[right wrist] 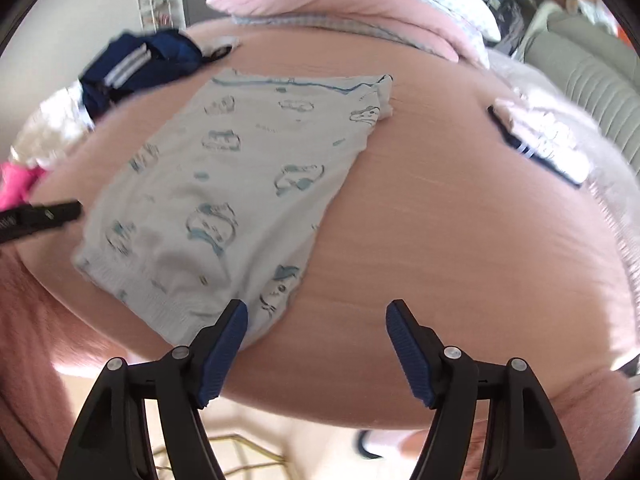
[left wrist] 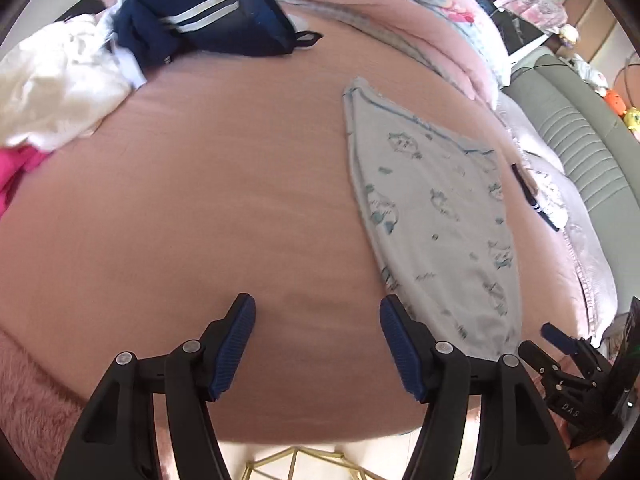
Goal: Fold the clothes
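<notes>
A pale blue printed garment [left wrist: 436,224] lies folded flat on the pink bed [left wrist: 200,200]; it also shows in the right wrist view [right wrist: 224,192]. My left gripper [left wrist: 318,344] is open and empty above the bed near its front edge, just left of the garment's near end. My right gripper [right wrist: 316,346] is open and empty over the garment's near right corner. The right gripper also shows at the lower right of the left wrist view [left wrist: 568,356]; the left gripper's tip shows at the left of the right wrist view [right wrist: 44,214].
A navy garment with white stripes [left wrist: 208,16], a white garment [left wrist: 52,92] and a pink one [left wrist: 16,172] are piled at the back left. Pink bedding [left wrist: 400,28] lies across the back. A folded piece [right wrist: 540,144] lies at the right. A grey headboard [left wrist: 580,152] stands beyond it.
</notes>
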`<control>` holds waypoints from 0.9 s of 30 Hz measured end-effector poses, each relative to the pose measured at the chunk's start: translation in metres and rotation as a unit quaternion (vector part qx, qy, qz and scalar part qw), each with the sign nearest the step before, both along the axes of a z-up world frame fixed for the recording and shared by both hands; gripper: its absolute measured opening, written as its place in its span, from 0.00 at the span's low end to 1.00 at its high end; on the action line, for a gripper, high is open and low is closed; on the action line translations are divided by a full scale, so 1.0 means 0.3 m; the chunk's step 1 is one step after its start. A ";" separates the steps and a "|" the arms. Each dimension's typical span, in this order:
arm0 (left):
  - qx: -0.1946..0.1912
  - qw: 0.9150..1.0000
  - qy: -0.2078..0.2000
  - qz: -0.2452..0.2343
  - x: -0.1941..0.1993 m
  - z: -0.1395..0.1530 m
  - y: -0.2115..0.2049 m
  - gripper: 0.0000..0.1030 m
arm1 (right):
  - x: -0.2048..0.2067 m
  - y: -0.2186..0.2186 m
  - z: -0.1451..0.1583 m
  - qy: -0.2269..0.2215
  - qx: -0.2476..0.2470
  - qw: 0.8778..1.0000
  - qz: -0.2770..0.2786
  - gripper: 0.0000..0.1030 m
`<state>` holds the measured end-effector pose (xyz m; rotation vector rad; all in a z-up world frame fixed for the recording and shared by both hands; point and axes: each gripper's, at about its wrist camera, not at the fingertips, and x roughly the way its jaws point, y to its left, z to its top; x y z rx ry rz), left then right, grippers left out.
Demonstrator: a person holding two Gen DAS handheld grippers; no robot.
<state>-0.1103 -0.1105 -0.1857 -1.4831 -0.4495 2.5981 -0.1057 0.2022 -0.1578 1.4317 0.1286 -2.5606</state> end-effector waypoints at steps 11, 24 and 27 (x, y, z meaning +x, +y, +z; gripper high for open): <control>-0.136 0.983 0.006 -0.122 -0.192 -0.061 0.226 0.63 | -0.202 -0.141 -0.086 -0.053 0.036 0.995 0.079 0.69; -0.083 0.989 0.027 -0.122 -0.139 -0.022 0.250 0.64 | -0.163 -0.062 -0.056 -0.062 -0.039 0.995 0.068 0.71; -0.122 0.986 0.021 -0.107 -0.103 -0.065 0.254 0.64 | -0.122 -0.087 -0.094 -0.054 0.002 0.995 0.087 0.72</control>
